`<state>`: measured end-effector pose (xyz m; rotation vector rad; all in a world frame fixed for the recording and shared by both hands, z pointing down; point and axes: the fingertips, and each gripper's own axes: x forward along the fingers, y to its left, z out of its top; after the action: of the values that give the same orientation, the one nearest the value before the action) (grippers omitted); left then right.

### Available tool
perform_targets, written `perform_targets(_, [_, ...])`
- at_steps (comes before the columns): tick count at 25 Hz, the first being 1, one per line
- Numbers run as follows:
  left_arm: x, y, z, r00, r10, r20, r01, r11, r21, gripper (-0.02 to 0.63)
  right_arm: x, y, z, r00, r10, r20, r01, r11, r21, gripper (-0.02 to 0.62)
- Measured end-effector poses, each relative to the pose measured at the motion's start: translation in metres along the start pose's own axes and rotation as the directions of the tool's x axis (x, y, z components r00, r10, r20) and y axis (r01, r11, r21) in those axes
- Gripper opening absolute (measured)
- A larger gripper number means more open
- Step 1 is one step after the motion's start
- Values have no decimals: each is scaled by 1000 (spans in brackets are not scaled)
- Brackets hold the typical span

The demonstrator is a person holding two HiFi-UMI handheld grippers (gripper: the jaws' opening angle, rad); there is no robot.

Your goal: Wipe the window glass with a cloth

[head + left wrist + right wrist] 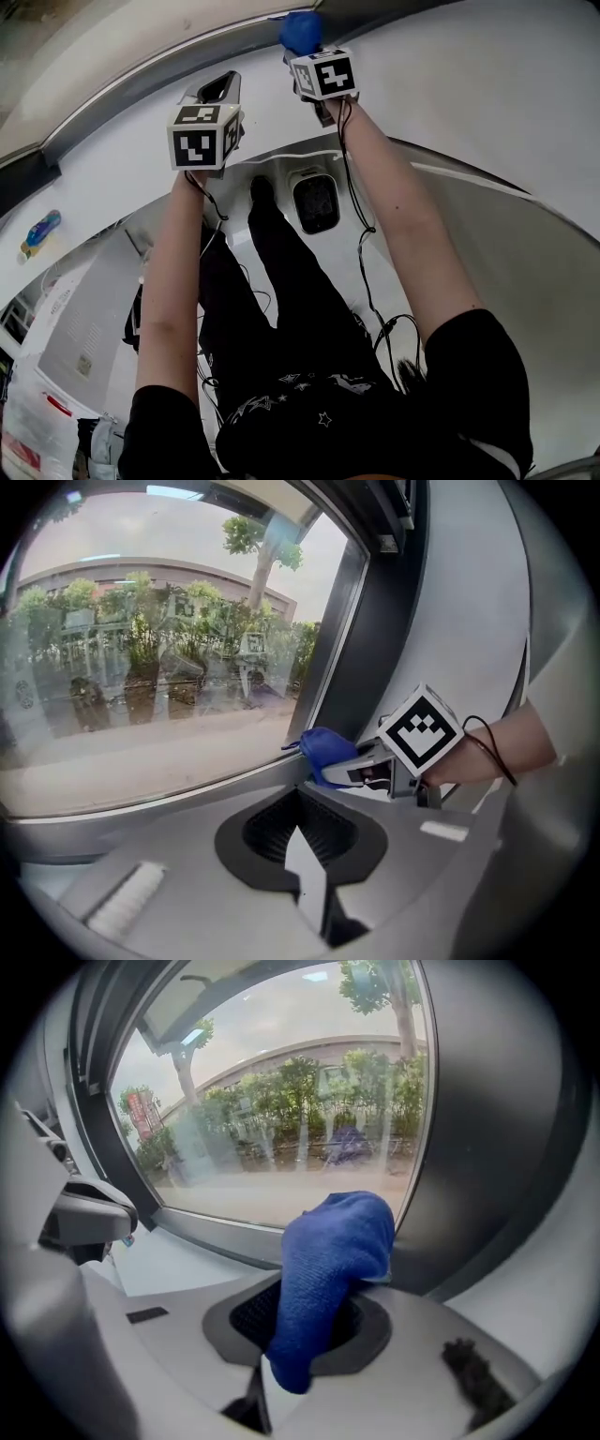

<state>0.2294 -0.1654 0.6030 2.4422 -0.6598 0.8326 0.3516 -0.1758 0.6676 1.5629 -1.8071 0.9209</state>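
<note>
The window glass (141,667) (281,1119) fills the upper part of both gripper views, with trees and a building outside. My right gripper (302,49) (309,1326) is shut on a blue cloth (300,30) (328,1260), which bulges up out of the jaws. The cloth (326,749) is held close to the window's lower corner, beside the dark frame (366,639); whether it touches the glass cannot be seen. My left gripper (220,86) (305,841) is held to the left of the right one, near the sill (187,794), open and holding nothing.
A white curved wall panel (487,94) surrounds the window on the right. Cables (361,234) hang along both arms. Below on the floor stand an oval device (316,202), a blue bottle (42,228) and cartons (75,328) at the left.
</note>
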Motion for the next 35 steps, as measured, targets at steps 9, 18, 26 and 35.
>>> perform_targets(9, [-69,-4,-4,999,48,22,-47,998,-51,8,-39,61,2,992,117,46,-120,991,60,72])
perform_targets(18, [-192,-11,-31,992,106,64,-99,989,-107,8,-121,161,15,972,202,119,-201,979,-18,73])
perform_targets(26, [-340,-22,-28,972,149,181,-143,989,-46,8,-232,279,37,930,278,242,-264,961,-88,74])
perform_targets(35, [-499,-52,-38,909,146,391,-149,989,-23,8,-355,394,24,885,324,333,-291,946,-146,75])
